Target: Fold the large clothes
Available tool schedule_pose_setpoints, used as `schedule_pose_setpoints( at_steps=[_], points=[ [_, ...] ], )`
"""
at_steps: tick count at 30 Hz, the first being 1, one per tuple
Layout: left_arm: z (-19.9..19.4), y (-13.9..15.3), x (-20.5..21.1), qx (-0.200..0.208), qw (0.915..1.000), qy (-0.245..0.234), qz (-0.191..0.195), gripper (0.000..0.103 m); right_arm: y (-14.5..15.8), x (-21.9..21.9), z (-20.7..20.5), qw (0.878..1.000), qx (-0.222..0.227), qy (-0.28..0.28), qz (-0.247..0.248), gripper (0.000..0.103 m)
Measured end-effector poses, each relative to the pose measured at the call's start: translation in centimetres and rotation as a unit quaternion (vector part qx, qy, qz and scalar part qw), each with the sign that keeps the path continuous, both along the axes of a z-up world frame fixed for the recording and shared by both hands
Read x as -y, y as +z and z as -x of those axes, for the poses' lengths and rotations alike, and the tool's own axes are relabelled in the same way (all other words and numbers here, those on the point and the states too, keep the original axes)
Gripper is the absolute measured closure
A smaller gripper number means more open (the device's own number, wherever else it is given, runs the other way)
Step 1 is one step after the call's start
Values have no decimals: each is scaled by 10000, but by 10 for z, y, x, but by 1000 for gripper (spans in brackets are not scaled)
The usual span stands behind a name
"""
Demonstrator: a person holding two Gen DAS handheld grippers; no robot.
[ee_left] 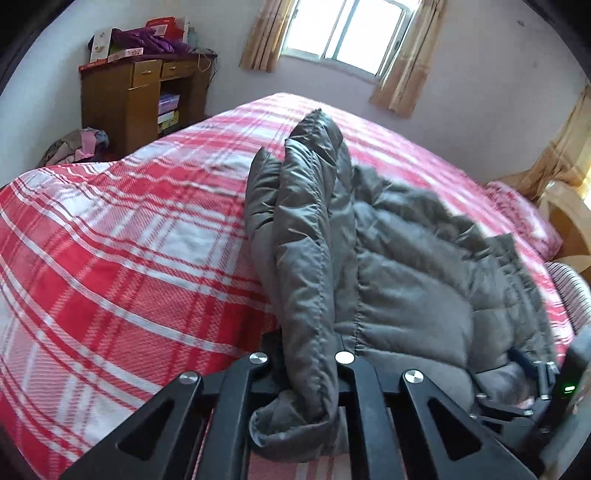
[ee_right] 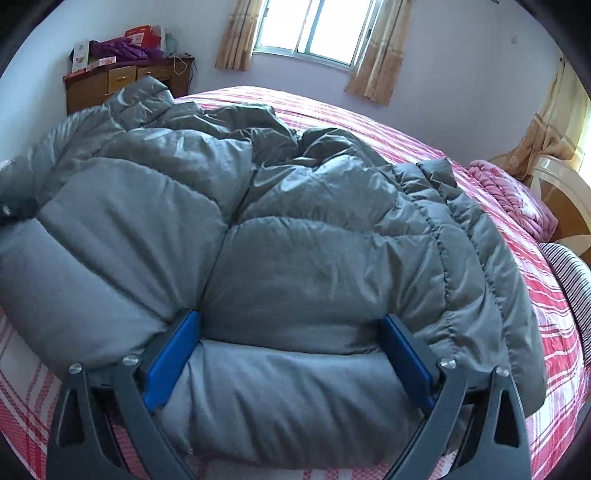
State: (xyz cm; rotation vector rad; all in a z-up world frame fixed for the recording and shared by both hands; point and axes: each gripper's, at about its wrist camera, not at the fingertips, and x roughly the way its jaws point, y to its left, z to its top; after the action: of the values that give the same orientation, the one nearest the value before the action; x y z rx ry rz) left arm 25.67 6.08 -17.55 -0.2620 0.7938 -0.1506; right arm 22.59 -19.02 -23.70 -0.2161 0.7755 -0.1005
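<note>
A grey quilted puffer jacket lies on a bed with a red and white plaid cover. My left gripper is shut on a narrow fold of the jacket's edge, which runs up and away between its black fingers. In the right wrist view the jacket fills most of the frame. My right gripper stands wide open at the near hem, its blue pads on either side of a thick roll of fabric. The right gripper also shows at the left view's lower right.
A wooden desk piled with boxes and purple clothing stands at the far left wall. A curtained window is behind the bed. Pink bedding and a striped pillow lie by the headboard at right.
</note>
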Motion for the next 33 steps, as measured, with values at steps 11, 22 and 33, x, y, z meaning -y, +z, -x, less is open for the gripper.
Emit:
schedule_pose_setpoints(
  at_steps=[11,22,33],
  points=[
    [33,10,-58,-64,9989,367,284,98,1,-50,13,9995,-13,318,82,7],
    [48,109,-21,826,9965,18,-133,98,23,-55,25,9928,20,1030,-618,8],
    [53,142,230,1636,9558,-1995,-1413,98,49,154,71,9836,868,-987,-1234,1]
  ],
)
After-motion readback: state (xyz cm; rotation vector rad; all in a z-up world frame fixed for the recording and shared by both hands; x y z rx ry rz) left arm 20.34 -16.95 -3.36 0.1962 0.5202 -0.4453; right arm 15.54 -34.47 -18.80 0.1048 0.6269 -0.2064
